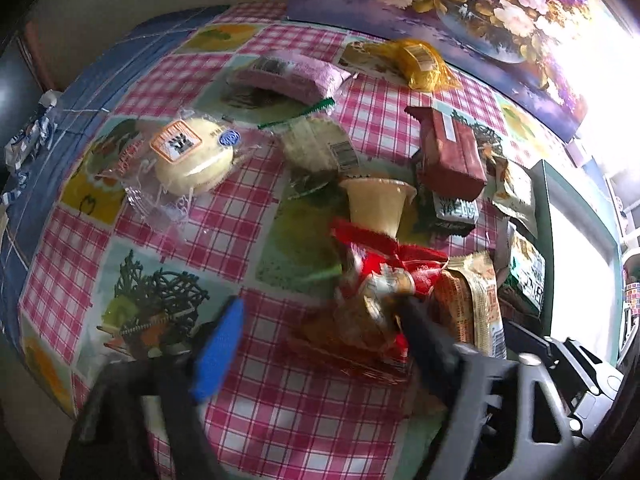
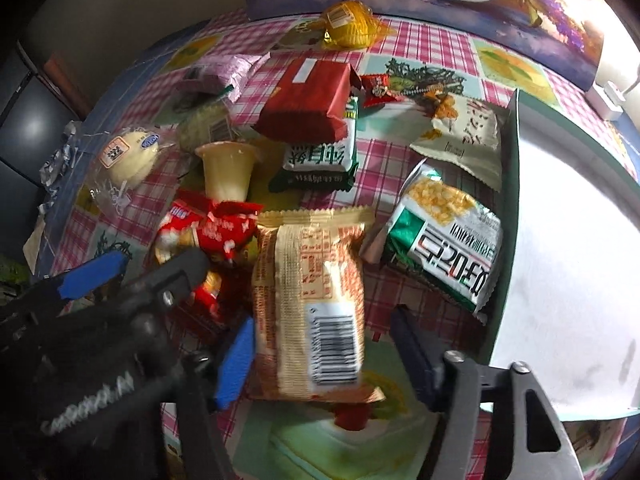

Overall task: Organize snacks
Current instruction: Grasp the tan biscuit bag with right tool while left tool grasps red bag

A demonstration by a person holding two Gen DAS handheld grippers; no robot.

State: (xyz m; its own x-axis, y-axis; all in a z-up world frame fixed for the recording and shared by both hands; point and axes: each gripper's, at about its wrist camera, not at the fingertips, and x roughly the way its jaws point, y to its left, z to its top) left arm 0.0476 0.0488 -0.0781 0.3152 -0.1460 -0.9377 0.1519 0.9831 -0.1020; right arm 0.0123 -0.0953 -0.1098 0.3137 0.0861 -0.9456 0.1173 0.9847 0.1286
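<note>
Orange snack packet (image 2: 310, 304) between right jaws.

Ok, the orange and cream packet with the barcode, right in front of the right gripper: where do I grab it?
Take the orange and cream packet across its narrow width at the barcode end, coming straight in from the near side. It lies flat and lengthwise along the approach, and the right gripper already straddles that end, open. The left gripper and red wrapper crowd its left edge.
</note>
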